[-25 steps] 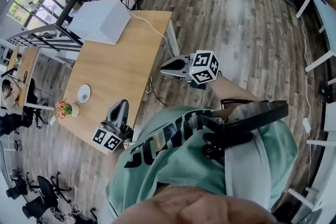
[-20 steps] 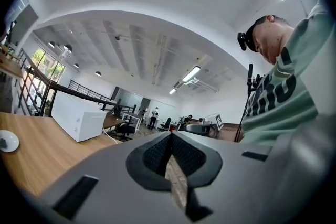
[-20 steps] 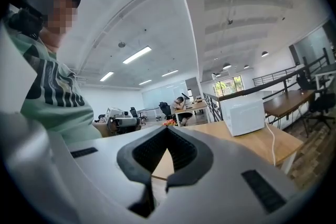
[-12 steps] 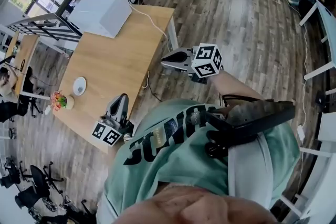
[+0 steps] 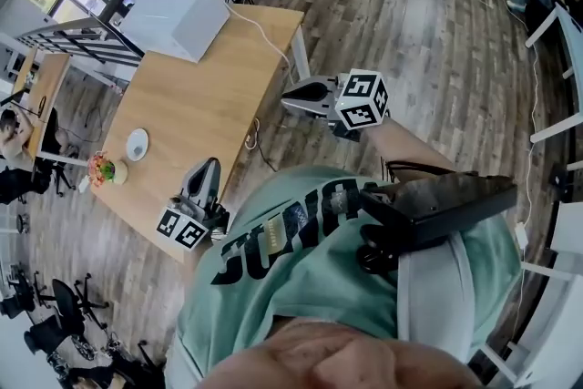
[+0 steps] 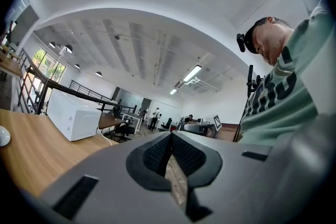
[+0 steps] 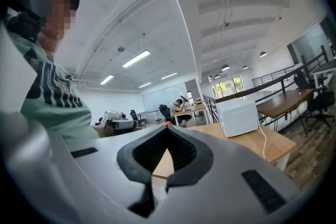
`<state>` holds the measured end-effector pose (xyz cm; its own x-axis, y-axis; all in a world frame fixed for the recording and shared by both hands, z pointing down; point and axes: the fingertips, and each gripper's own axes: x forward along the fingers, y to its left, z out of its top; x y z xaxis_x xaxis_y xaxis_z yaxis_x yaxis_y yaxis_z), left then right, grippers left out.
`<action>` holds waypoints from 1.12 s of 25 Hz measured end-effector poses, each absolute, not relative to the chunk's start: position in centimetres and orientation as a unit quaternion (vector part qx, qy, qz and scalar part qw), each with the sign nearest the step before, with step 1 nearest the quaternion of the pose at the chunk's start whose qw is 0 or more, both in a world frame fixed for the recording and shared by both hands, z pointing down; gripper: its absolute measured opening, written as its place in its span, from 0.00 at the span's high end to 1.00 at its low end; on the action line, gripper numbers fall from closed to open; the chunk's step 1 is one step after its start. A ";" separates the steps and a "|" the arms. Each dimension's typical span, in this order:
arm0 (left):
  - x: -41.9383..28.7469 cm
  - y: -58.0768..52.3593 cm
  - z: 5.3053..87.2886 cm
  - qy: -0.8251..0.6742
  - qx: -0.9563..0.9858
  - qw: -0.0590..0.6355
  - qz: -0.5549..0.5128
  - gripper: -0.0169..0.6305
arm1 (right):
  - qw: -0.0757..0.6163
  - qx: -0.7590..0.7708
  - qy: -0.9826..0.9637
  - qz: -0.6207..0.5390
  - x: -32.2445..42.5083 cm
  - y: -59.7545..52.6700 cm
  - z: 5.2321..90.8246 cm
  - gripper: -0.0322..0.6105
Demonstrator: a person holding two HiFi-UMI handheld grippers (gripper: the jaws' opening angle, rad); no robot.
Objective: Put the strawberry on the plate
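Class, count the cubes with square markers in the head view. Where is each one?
2. One cube is on the left gripper, at the wooden table's near edge; the other is on the right gripper, over the floor beside that table.

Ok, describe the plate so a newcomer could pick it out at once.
Start at the long wooden table, which has a big white box at its upper end in the head view. Towards the lower end, near the table's left edge, lies the plate. It is the only flat, round, plain white thing there; the small pot beside it holds something red and green.
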<state>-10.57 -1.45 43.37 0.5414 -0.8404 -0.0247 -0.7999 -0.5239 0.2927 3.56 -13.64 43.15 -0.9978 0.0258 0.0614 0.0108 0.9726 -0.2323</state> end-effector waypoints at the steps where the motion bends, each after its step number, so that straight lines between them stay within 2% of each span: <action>1: -10.8 -1.3 43.4 -0.474 0.868 0.124 -0.083 0.97 | 0.032 -0.010 -0.993 0.115 3.5 -13.5 43.1 0.94; 28: -12.1 0.5 43.4 -0.483 0.862 0.125 -0.094 0.97 | 0.038 -0.017 -0.993 0.108 2.4 -11.7 42.9 0.94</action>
